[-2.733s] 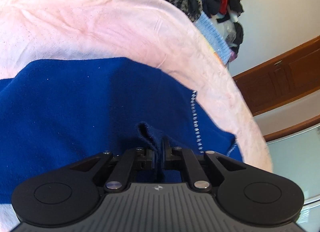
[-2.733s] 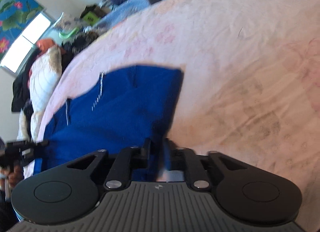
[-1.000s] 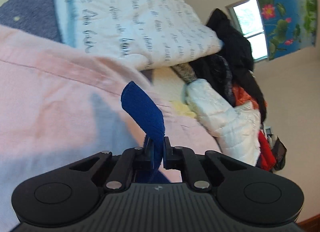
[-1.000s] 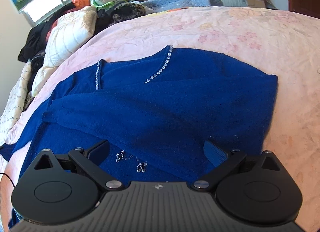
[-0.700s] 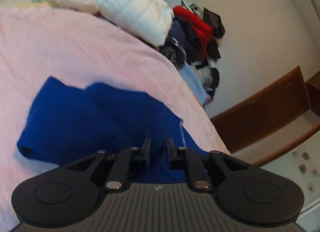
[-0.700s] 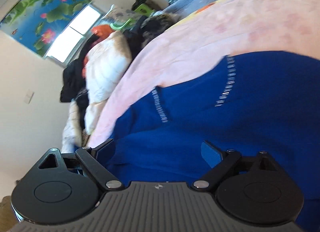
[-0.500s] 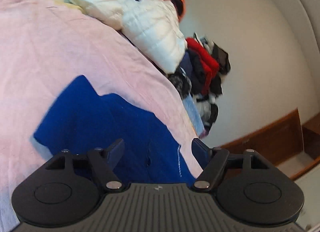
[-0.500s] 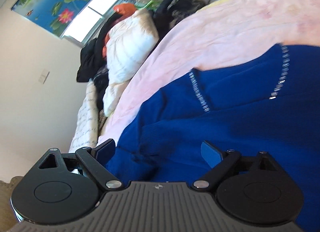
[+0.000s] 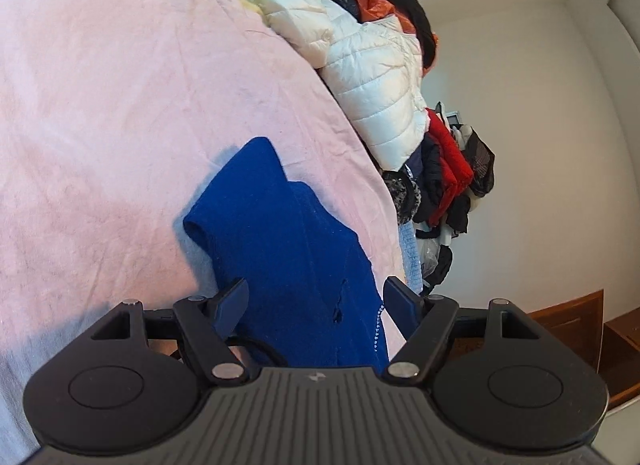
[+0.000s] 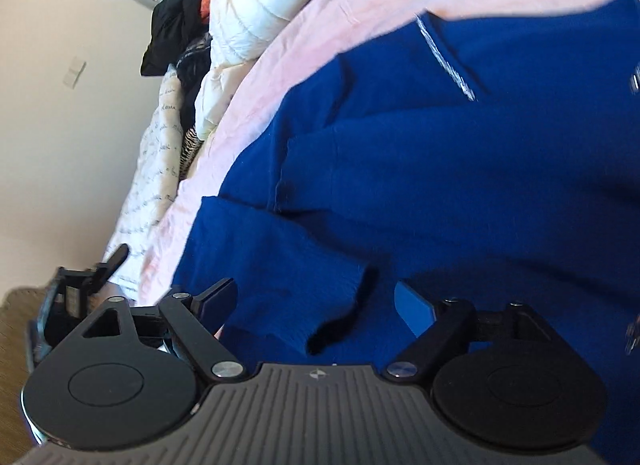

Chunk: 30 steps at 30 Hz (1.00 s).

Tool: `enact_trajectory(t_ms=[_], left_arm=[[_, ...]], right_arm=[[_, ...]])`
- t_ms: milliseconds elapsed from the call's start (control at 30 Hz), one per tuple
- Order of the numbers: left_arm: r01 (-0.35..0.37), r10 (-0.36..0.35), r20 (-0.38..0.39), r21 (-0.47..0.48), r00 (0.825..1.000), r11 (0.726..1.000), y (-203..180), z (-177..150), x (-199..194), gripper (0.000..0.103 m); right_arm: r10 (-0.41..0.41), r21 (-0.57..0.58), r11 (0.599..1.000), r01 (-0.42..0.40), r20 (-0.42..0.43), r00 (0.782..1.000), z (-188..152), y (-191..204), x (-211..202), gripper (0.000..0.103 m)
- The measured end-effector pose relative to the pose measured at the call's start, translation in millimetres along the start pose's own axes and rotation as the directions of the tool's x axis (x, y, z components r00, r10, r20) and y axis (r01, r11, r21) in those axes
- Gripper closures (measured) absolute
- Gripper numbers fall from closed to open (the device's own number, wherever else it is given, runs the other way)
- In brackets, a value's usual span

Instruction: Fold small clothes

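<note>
A blue knit sweater (image 9: 280, 241) with a line of sparkly beads lies on the pink bedsheet (image 9: 120, 105). One sleeve is folded across its body, its cuff (image 10: 336, 305) lying just ahead of my right gripper. My left gripper (image 9: 316, 301) is open and empty, hovering over the sweater's near edge. My right gripper (image 10: 316, 301) is open and empty, low over the folded sleeve. The left gripper also shows at the left edge of the right wrist view (image 10: 96, 265).
A pile of clothes lines the far side of the bed: a white puffer jacket (image 9: 360, 65), black garments, a red jacket (image 9: 448, 153). A white quilt with printed text (image 10: 156, 185) lies by the wall. A brown wooden cabinet (image 9: 568, 329) stands at lower right.
My left gripper let go of the blue sleeve and opened. The sleeve now lies folded on the sweater. My right gripper stayed open and moved lower toward the sleeve cuff.
</note>
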<state>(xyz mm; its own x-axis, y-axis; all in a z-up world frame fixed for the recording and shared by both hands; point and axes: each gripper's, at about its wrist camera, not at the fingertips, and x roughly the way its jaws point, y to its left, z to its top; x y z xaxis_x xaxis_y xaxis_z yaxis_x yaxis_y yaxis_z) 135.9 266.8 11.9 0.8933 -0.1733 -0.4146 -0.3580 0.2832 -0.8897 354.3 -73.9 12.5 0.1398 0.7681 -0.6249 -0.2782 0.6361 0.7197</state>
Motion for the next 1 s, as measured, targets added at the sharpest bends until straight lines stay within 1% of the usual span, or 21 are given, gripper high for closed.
enact_trajectory(t_ms=[67,100,167,200,233,267,300,333,367,400,467,533,633,733,800,867,900,933,967,1000], left_arm=[[0.002,-0.002,-0.001,-0.053,1.0,0.999,6,0,3,0.029],[0.003,-0.002,0.001,-0.071,1.0,0.997,8,-1,4,0.029],[0.002,-0.001,0.006,-0.08,1.0,0.997,8,0,1,0.029],[0.002,-0.002,0.006,-0.079,1.0,0.997,7,1,0,0.029],[0.003,-0.003,0.006,-0.083,1.0,0.997,7,1,0,0.028],[0.001,0.0,0.007,-0.097,1.0,0.995,8,2,-1,0.028],[0.002,0.0,0.012,-0.112,1.0,0.994,9,3,-4,0.028],[0.008,-0.005,0.019,-0.128,1.0,0.992,10,3,-7,0.028],[0.015,-0.011,0.028,-0.145,1.0,0.989,11,3,-10,0.028],[0.024,-0.018,0.04,-0.166,0.999,0.986,13,2,-14,0.028],[0.052,-0.041,0.053,-0.218,0.998,0.975,16,-2,-19,0.028],[0.072,-0.06,0.055,-0.258,0.997,0.963,18,-5,-18,0.028],[0.089,-0.08,0.043,-0.285,0.996,0.954,14,-6,-7,0.028],[0.1,-0.088,0.05,-0.339,0.995,0.935,14,-5,4,0.028],[0.098,-0.084,0.052,-0.371,0.995,0.924,16,-3,11,0.028],[0.112,-0.101,0.048,-0.415,0.994,0.903,19,-3,17,0.028],[0.108,-0.097,0.047,-0.422,0.994,0.9,20,-2,21,0.028],[0.082,-0.065,0.053,-0.431,0.996,0.899,22,0,24,0.028],[0.042,-0.012,0.068,-0.461,0.998,0.886,27,4,26,0.029],[0.036,0.014,0.096,-0.502,0.995,0.864,34,9,28,0.029]], right_arm=[[0.041,0.049,0.998,-0.04,-0.009,0.999,-6,-4,2,0.018],[0.048,0.059,0.997,-0.047,-0.009,0.999,-7,-3,5,0.018],[0.057,0.064,0.996,-0.056,-0.004,0.998,-9,1,9,0.018],[0.063,0.07,0.996,-0.062,-0.005,0.998,-8,4,13,0.021],[0.067,0.077,0.995,-0.066,0.0,0.998,-7,6,16,0.036],[0.067,0.08,0.995,-0.067,-0.001,0.998,-7,7,20,0.053],[0.058,0.077,0.995,-0.056,-0.021,0.998,-5,10,28,0.093],[0.036,0.069,0.997,-0.033,-0.042,0.998,-4,13,33,0.093],[0.033,0.043,0.999,-0.031,-0.03,0.999,-3,18,32,0.093],[0.053,0.014,0.999,-0.053,-0.015,0.998,-1,25,32,0.093],[0.104,0.0,0.995,-0.104,0.018,0.994,11,41,27,0.093],[0.175,-0.018,0.984,-0.175,0.048,0.983,27,61,21,0.093],[0.25,-0.078,0.967,-0.244,0.076,0.965,51,96,12,0.093],[0.296,-0.134,0.949,-0.284,0.079,0.952,68,125,6,0.093],[0.307,-0.16,0.943,-0.292,0.079,0.948,76,136,4,0.093],[0.311,-0.172,0.94,-0.294,0.082,0.947,80,144,5,0.093],[0.311,-0.176,0.94,-0.293,0.081,0.947,83,146,5,0.093],[0.31,-0.174,0.94,-0.294,0.077,0.948,84,148,7,0.093],[0.31,-0.176,0.94,-0.293,0.076,0.948,85,148,6,0.093],[0.31,-0.181,0.939,-0.292,0.078,0.948,84,150,9,0.093]])
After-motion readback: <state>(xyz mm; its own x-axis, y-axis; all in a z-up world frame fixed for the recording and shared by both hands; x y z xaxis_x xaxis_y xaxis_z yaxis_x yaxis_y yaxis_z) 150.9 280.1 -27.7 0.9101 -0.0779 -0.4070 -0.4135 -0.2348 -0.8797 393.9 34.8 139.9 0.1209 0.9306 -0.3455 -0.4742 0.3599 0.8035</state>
